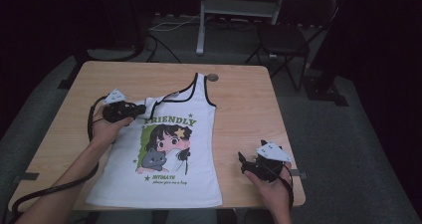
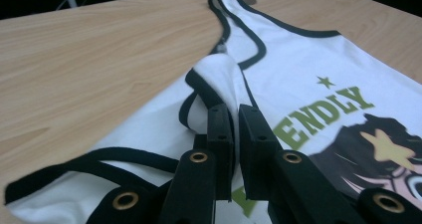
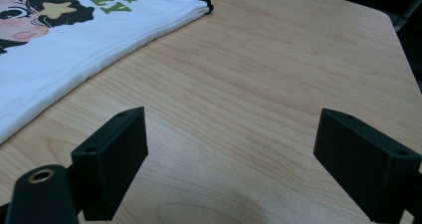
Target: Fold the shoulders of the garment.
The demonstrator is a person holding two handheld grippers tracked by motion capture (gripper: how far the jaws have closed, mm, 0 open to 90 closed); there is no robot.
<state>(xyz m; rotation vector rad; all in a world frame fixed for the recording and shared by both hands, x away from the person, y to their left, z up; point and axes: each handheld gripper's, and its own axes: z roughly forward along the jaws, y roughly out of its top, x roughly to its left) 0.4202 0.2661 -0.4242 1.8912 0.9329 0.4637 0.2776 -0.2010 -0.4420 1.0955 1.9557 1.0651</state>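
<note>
On the wooden worktop (image 1: 239, 109) a white tank top (image 1: 169, 169) is laid flat, print side up, its hem towards six o'clock and its straps towards twelve. It is trimmed in black at the neck and armholes, and a cartoon girl with a grey cat is printed on it under the green word "FRIENDLY". The strap at one o'clock is stretched out straight towards a small round fitting (image 1: 212, 77) set in the worktop, while the strap at eleven o'clock is bunched and folded over on itself.

That bunched strap is gripped by the left claw (image 1: 141, 107), which is held at about nine o'clock of the garment. In the left gripper view the left claw (image 2: 235, 129) is seen pressed together on a raised fold of white fabric and black trim, with the cloth pinched between the two pads and lifted slightly off the wood.

The right claw (image 1: 242, 159) is held at about four o'clock, just beside the garment's side seam and apart from it. In the right gripper view the right claw (image 3: 229, 149) is seen spread wide over bare wood, with nothing between its jaws and the edge of the tank top (image 3: 74, 50) lying at ten o'clock.
</note>
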